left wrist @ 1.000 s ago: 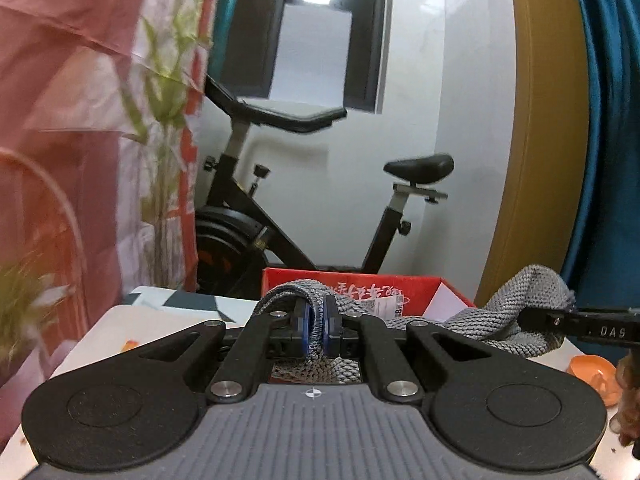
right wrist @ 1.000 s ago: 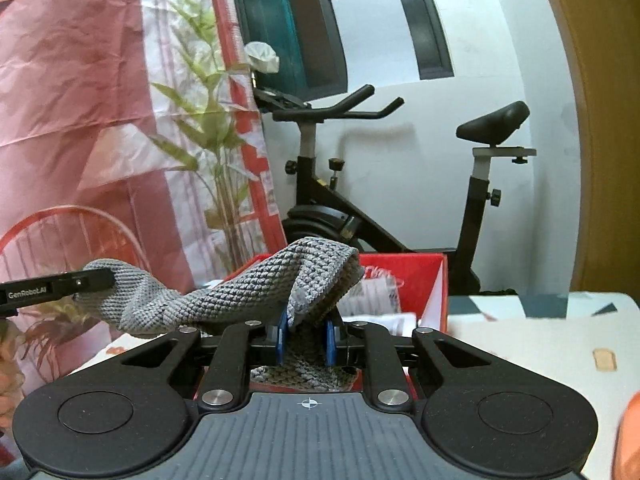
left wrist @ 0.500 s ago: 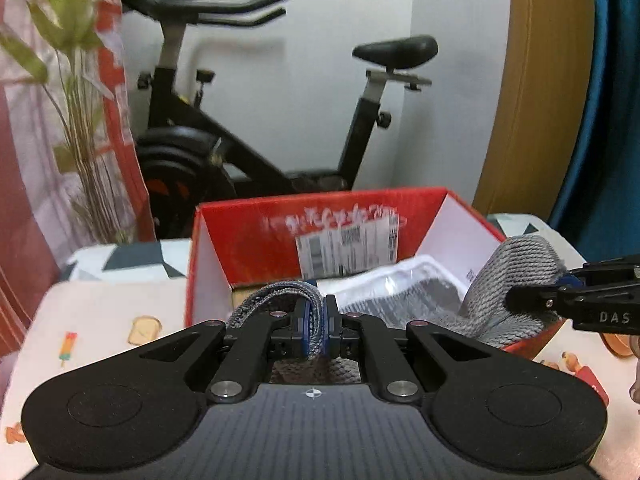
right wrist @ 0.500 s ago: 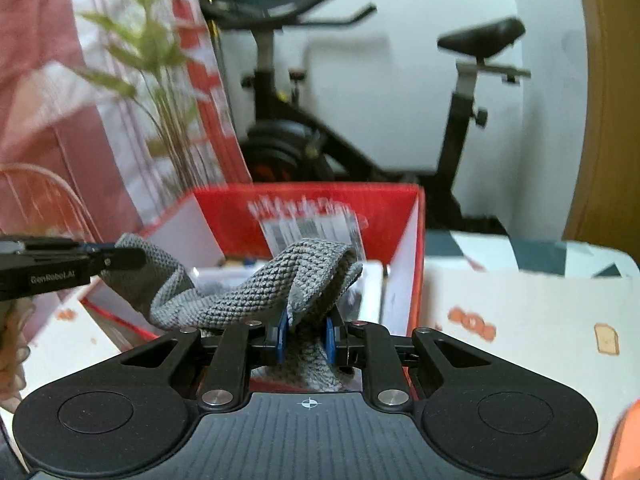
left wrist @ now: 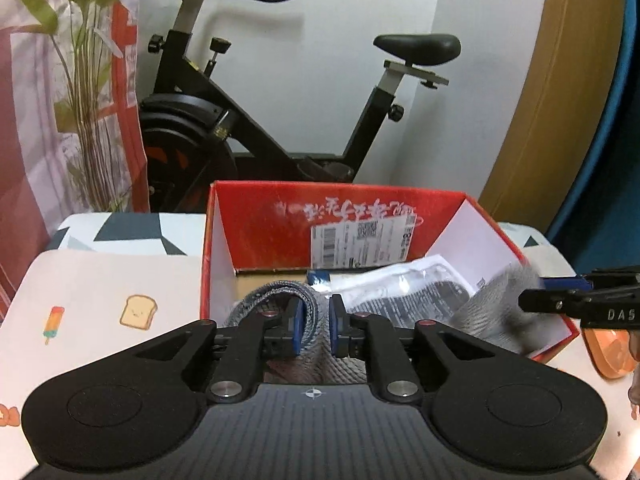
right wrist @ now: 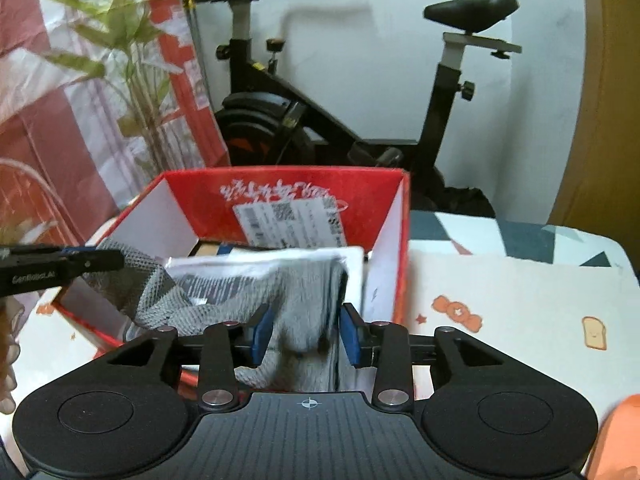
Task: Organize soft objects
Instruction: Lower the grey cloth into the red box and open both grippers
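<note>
A grey knitted cloth (left wrist: 316, 320) hangs over the near edge of the red cardboard box (left wrist: 256, 228). My left gripper (left wrist: 315, 326) has its blue pads slightly parted around one end of the cloth, which still sits between them. My right gripper (right wrist: 306, 334) is open, its pads wide apart, and the cloth's other end (right wrist: 296, 304) is blurred and dropping between them into the box (right wrist: 402, 216). Each gripper's tip shows at the edge of the other view.
A white plastic packet (left wrist: 400, 292) and a shipping label (left wrist: 360, 240) lie in the box. The box stands on a patterned table (left wrist: 100, 280). An exercise bike (left wrist: 248, 120) and a plant (left wrist: 84, 80) stand behind. An orange object (left wrist: 608, 352) lies at the right.
Both grippers have come down over the box, tilting to look into it. The right gripper has opened and let go of the cloth. The left pads have parted slightly.
</note>
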A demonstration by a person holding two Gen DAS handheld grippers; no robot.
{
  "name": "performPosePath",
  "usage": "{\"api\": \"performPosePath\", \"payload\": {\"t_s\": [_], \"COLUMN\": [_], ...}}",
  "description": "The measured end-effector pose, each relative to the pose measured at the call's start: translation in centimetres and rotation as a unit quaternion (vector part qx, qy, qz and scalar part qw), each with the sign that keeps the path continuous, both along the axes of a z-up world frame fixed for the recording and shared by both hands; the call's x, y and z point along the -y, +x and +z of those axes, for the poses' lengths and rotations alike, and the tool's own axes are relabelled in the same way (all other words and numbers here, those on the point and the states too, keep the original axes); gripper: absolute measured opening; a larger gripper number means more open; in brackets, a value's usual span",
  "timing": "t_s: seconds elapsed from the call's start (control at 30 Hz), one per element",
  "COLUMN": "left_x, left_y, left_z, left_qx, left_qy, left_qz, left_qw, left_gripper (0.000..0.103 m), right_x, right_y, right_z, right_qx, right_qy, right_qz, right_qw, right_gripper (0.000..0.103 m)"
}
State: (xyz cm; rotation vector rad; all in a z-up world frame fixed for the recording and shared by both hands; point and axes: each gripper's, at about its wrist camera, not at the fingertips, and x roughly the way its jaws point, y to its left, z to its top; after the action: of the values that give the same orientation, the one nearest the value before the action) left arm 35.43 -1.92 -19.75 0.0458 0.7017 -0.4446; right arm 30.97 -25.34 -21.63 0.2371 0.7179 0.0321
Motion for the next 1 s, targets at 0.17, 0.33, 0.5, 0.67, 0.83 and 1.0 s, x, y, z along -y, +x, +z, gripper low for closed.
{"api": "performPosePath", "payload": {"t_s": [0.17,0.33,0.5,0.67,0.83,1.0], "left_x": [-0.1,0.2,-0.4,-0.4,0.1,0.7], "left_y": [-0.5,-0.7,-1.0,0.9,2.0,1.1], "left_z": [1.2,1.4,1.9,0.8,-0.6,-0.2], "left_qx": [0.025,0.022,0.036,-0.003,-0.03,-0.025], "left_qy": [-0.007,-0.016,-0.037,-0.03,-0.01,-0.008], "left_qz": [-0.006,-0.019,-0.007,0.006,0.01,-0.003], "left_qw": [0.9996,0.9995,0.9986,0.9995,0.9994,0.9997], "left_gripper": [0.043,0.042,0.007,0.007,0.008,0.008], "right_x": [0.9,-0.5,-1.1,-2.4,-2.9,-2.8], "right_y": [0.2,2.4,4.6,5.4,5.8,5.8], "right_z": [1.1,-0.6,-2.5,-3.8,-3.9,-3.9], "right_qx": [0.018,-0.022,-0.059,-0.093,-0.115,-0.131], "right_qy": [0.024,0.048,0.042,-0.002,-0.015,-0.012], "right_qz": [0.008,0.035,0.019,0.044,0.062,0.07], "right_qw": [1.0,0.998,0.997,0.995,0.991,0.989], "right_gripper": [0.032,0.019,0.018,0.017,0.019,0.02]}}
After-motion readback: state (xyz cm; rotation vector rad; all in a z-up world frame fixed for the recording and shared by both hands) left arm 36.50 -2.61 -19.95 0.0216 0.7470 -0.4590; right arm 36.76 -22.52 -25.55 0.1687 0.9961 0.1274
